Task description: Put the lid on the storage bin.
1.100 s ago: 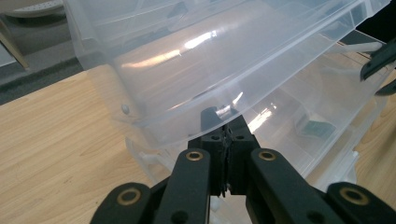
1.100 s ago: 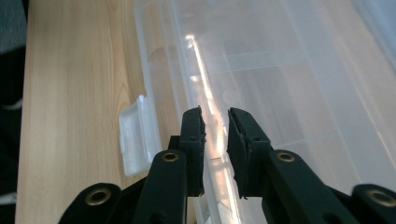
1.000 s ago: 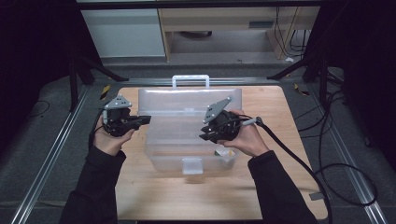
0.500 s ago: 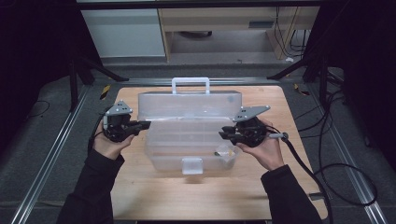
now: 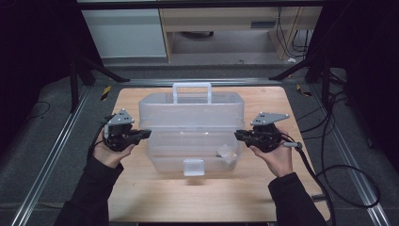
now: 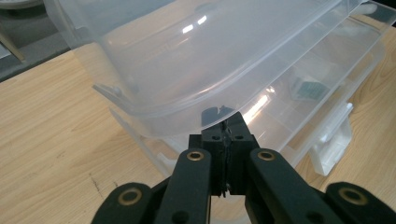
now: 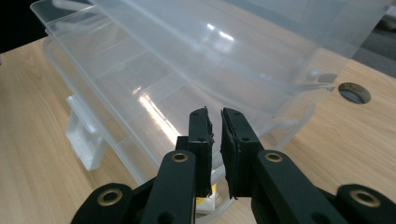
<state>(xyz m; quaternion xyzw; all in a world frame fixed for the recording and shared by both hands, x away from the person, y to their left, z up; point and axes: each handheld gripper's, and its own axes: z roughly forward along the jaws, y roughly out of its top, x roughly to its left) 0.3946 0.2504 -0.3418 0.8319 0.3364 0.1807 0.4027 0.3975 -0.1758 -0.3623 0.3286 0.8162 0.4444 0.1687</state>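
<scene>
Black sleeves at the near edge of the high view, one hand to each tool. Left hand (image 5: 109, 153) wrapped round the left gripper (image 5: 148, 133), right hand (image 5: 277, 157) round the right gripper (image 5: 237, 134), both tools lying about level and aimed inward at each other.

Between them, on the pale wooden table (image 5: 141, 197), the clear plastic storage box with divided compartments (image 5: 188, 141), roughly central on the board. At its near face, a small translucent square latch (image 5: 194, 167). Inside, near the right front, a small pale item (image 5: 226, 151), too blurred to identify.

Left gripper (image 6: 225, 122): jaws pressed fully together, nothing seen between them, tips right at the left end of the box, just under the rim of the clear domed lid (image 6: 187, 60). Whether touching, cannot tell.

Right gripper (image 7: 215, 114): jaws nearly together with a narrow slit left between the pads (image 7: 201, 128), having just been closing, nothing between them; tips close to the right end of the box, at the level of its stacked rims.

Above the lower tray, the lid (image 5: 190, 110), with a gap showing under its edge in both gripper views. Farther back, standing upright along the rear of the lid, a white looped carrying handle (image 5: 191, 87). Beyond the box in the right gripper view, a round hole in the tabletop (image 7: 354, 92).
</scene>
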